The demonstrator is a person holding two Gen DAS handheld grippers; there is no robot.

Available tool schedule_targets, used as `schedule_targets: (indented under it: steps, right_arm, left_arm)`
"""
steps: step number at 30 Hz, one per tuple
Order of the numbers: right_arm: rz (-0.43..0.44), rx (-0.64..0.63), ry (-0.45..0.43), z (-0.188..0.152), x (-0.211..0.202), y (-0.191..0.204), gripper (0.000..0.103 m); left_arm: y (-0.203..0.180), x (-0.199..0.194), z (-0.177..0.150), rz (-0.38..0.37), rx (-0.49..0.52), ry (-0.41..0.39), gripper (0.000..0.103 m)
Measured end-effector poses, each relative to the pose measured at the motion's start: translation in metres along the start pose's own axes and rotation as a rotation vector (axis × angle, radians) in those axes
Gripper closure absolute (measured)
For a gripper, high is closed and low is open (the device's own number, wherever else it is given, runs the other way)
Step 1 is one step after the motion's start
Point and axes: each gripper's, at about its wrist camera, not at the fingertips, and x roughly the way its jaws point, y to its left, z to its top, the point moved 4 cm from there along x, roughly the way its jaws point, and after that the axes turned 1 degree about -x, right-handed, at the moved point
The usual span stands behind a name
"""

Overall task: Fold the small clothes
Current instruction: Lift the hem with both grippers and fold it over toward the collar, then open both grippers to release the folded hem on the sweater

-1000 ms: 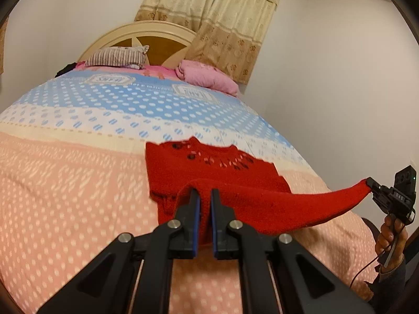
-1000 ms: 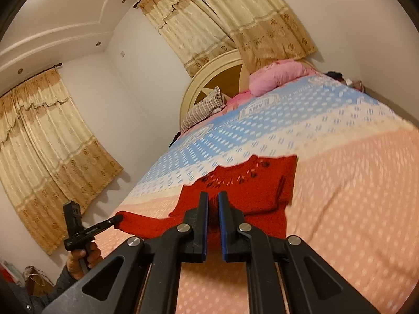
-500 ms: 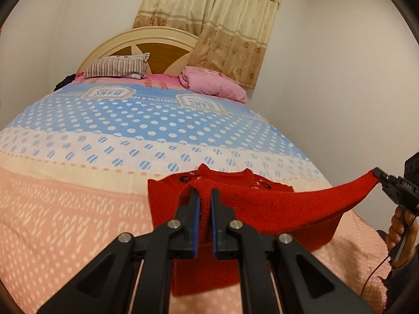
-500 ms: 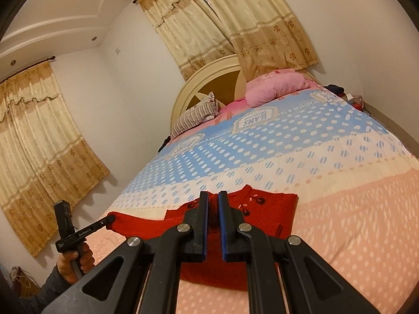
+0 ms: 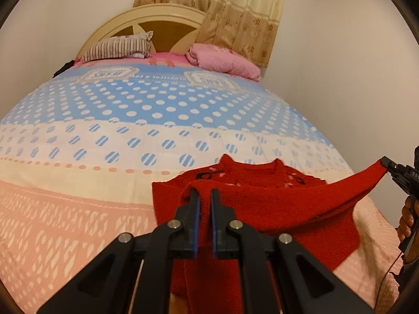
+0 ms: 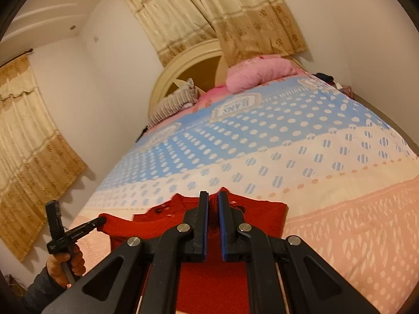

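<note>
A small red knitted sweater (image 5: 275, 204) lies on the bed, its neckline with dark buttons toward the headboard. My left gripper (image 5: 205, 196) is shut on one corner of its lower hem, lifted over the body. My right gripper (image 6: 213, 198) is shut on the other hem corner. The hem stretches taut between them. In the left wrist view the right gripper (image 5: 387, 166) shows at the far right. In the right wrist view the left gripper (image 6: 100, 221) shows at the lower left, and the sweater (image 6: 262, 217) lies below the fingers.
The bed cover (image 5: 131, 120) is dotted blue, cream and peach. A striped pillow (image 5: 117, 48) and a pink pillow (image 5: 225, 61) lie by the cream headboard (image 5: 157, 23). White walls stand close on the right. Beige curtains (image 6: 31, 144) hang on the left.
Both grippers have carried the hem forward over the sweater toward the neckline. More of the sweater's body is now covered by the folded part.
</note>
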Motion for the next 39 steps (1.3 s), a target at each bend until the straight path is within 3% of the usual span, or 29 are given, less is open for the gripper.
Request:
schedule_targets:
  steps: [17,20,21,24,26,28,30,32,34,36,39]
  right_arm:
    - [-0.185,0.063,0.142,-0.014,0.13,-0.067,0.096]
    - [-0.222,0.057,0.17,-0.017,0.145,-0.072,0.094]
    - [-0.244,0.045,0.173,-0.017,0.146,-0.071,0.092]
    - [-0.266,-0.001,0.18,-0.022,0.137,-0.057,0.07]
    - [-0.224,-0.046,0.203,-0.03,0.126,-0.037,0.05]
    - [-0.17,-0.094,0.251,-0.042,0.122,-0.016,0.048]
    - [-0.099,-0.153,0.382,-0.065,0.133,0.009,0.048]
    - [-0.072,-0.223,0.496,-0.087,0.15,0.03,0.048]
    - [-0.103,-0.307,0.551,-0.102,0.169,0.046,0.048]
    - [-0.148,-0.348,0.545,-0.1,0.19,0.056,0.048]
    - [-0.148,-0.291,0.519,-0.082,0.216,0.056,0.048]
  left_arm:
    - [0.023,0.095,-0.005,0.033,-0.024,0.147,0.095]
    - [0.024,0.094,-0.009,0.085,-0.015,0.139,0.083]
    - [0.025,0.087,-0.01,0.092,-0.018,0.123,0.073]
    - [0.03,0.061,-0.016,0.134,-0.006,0.074,0.05]
    - [0.033,0.04,-0.023,0.135,0.012,0.035,0.043]
    - [0.038,0.029,-0.031,0.156,0.019,0.026,0.035]
    - [0.042,0.019,-0.041,0.14,0.0,0.013,0.028]
    - [0.049,0.018,-0.054,0.146,-0.031,0.027,0.028]
    - [0.052,0.022,-0.062,0.132,-0.049,0.045,0.028]
    - [0.053,0.025,-0.068,0.135,-0.066,0.049,0.028]
    - [0.059,0.028,-0.071,0.114,-0.109,0.054,0.027]
